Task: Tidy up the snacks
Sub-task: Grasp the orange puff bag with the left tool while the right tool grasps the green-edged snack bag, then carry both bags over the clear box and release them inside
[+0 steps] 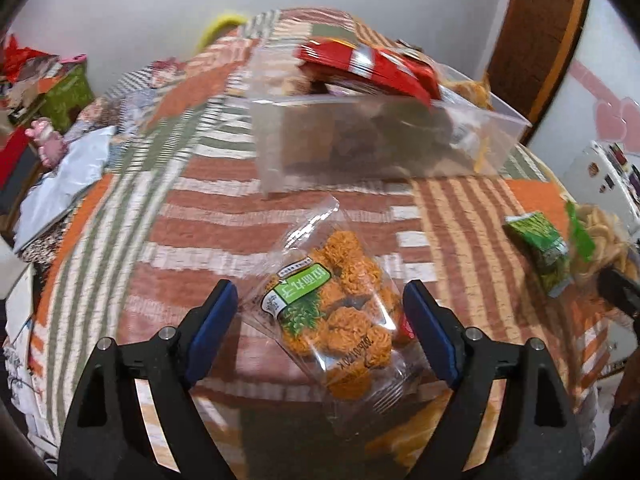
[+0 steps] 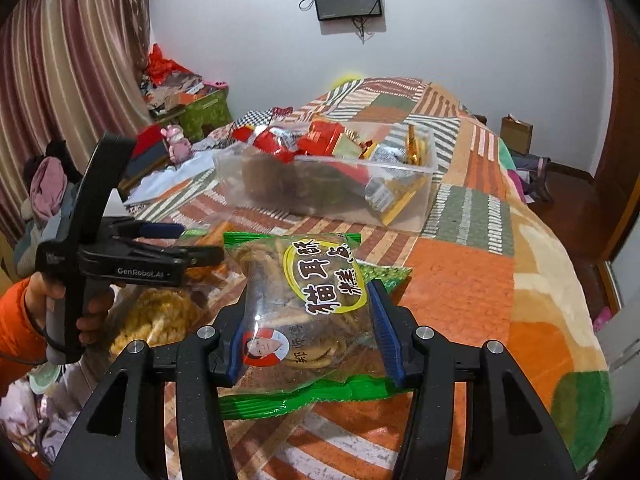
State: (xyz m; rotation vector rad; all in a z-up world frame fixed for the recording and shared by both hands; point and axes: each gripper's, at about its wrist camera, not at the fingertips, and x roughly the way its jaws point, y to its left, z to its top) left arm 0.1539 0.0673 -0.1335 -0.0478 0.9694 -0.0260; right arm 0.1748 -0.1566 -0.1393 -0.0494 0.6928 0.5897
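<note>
Right tool (image 2: 310,330): clamped on a bag of brown crisps (image 2: 304,300), blue pads pressing its two sides; the bag sits tilted between the fingers, clear of the bed.
Bag of crisps: clear wrap with green sealed ends and a yellow-ringed label; its lower green end hangs just in front of the right tool's fingers.
Left tool (image 1: 320,314): fingers apart, pointing steeply down, one blue pad on each side of a bag of orange noodle snacks (image 1: 344,320); neither pad touches the wrap.
Bag of noodle snacks: lies flat on the bed (image 1: 208,200), between and just beyond the left tool's fingertips, with a green label on top.
Small green packet (image 1: 540,250): on the bed to the right of the left tool, just beside the right tool's bag.
Clear box (image 2: 332,184): beyond both tools, well apart from them, standing on the bed and holding red and gold packets.
Bed: covered with a patchwork blanket in orange, green and striped squares.
Hand (image 2: 86,312): grips the left tool's handle, with an orange sleeve (image 2: 18,320) behind it, left of the right tool.
</note>
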